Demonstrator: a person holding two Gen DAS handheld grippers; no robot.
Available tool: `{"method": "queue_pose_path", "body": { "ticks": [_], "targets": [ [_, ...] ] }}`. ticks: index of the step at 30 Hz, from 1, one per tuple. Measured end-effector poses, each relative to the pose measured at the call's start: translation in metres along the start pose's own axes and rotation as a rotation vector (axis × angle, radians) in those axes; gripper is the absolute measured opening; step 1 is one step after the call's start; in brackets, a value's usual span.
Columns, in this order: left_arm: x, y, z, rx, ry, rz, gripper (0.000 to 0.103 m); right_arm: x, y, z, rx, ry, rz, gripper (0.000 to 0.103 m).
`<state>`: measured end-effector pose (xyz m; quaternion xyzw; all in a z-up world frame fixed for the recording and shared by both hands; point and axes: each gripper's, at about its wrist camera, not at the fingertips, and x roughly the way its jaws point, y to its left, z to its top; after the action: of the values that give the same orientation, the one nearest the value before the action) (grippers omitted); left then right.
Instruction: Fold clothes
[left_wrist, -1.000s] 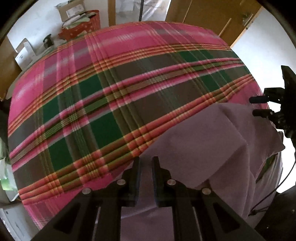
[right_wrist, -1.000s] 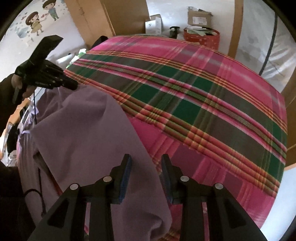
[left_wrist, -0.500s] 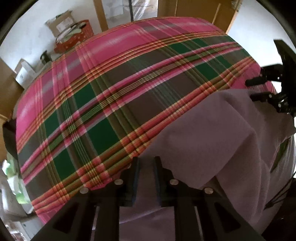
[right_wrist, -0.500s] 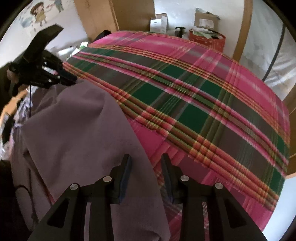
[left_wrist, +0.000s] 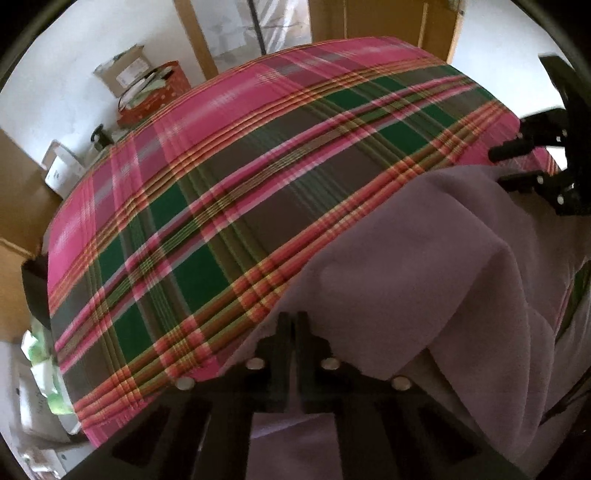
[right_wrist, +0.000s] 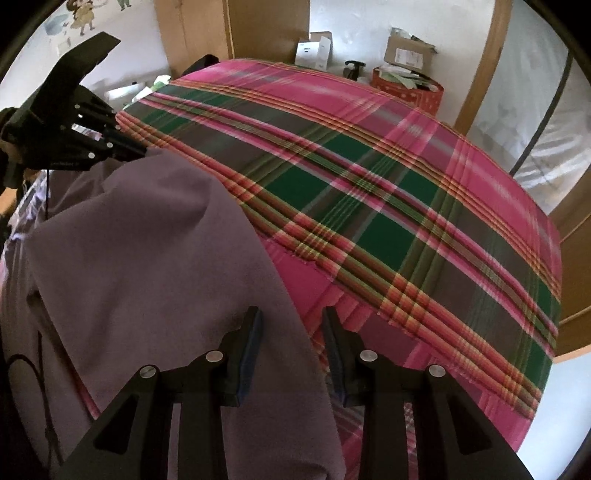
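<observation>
A pink bedspread (left_wrist: 258, 177) checked with green squares, grey-brown bands and thin orange-yellow stripes carries a plain mauve garment (left_wrist: 424, 266) at its near edge, with a red white-dotted box (right_wrist: 408, 90) beyond the far edge and black grippers.

Bed under a plaid cover

A pink, green and grey plaid bedspread (left_wrist: 236, 206) covers the bed; a mauve garment (right_wrist: 155, 266) drapes over its near edge.

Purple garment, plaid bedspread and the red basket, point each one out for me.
purple garment (right_wrist: 147, 266), right wrist view, broad flat middle panel.
plaid bedspread (left_wrist: 236, 192), left wrist view, grey band near centre.
red basket (right_wrist: 410, 92), right wrist view, front wall.
</observation>
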<state>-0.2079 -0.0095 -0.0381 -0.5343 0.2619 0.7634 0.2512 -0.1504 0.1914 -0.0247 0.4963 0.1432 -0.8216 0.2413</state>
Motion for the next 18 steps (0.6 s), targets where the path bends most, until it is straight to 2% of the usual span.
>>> {"method": "queue_pose_path", "body": {
  "ticks": [3, 5, 7, 13, 15, 18],
  "targets": [
    [0.000, -0.008, 0.002, 0.018, -0.009, 0.029, 0.001, -0.002, 0.000, 0.000, -0.005, -0.007, -0.013, 0.032],
    [-0.001, -0.006, 0.005, -0.011, -0.009, 0.016, 0.001, -0.003, 0.000, 0.000, -0.009, -0.011, -0.021, 0.025],
    [-0.008, 0.010, -0.002, -0.048, -0.027, 0.026, 0.001, -0.005, 0.000, 0.000, -0.012, -0.015, -0.030, 0.003],
    [-0.032, 0.031, 0.007, -0.146, -0.095, 0.017, 0.001, -0.010, -0.004, 0.001, -0.019, -0.032, -0.061, 0.002],
    [-0.039, 0.033, 0.006, -0.166, -0.109, 0.013, 0.001, -0.011, -0.009, 0.004, -0.018, -0.041, -0.112, 0.002],
    [-0.029, 0.042, 0.022, -0.198, -0.111, 0.002, 0.001, -0.014, -0.018, 0.009, -0.014, -0.064, -0.180, 0.002]
  ]
}}
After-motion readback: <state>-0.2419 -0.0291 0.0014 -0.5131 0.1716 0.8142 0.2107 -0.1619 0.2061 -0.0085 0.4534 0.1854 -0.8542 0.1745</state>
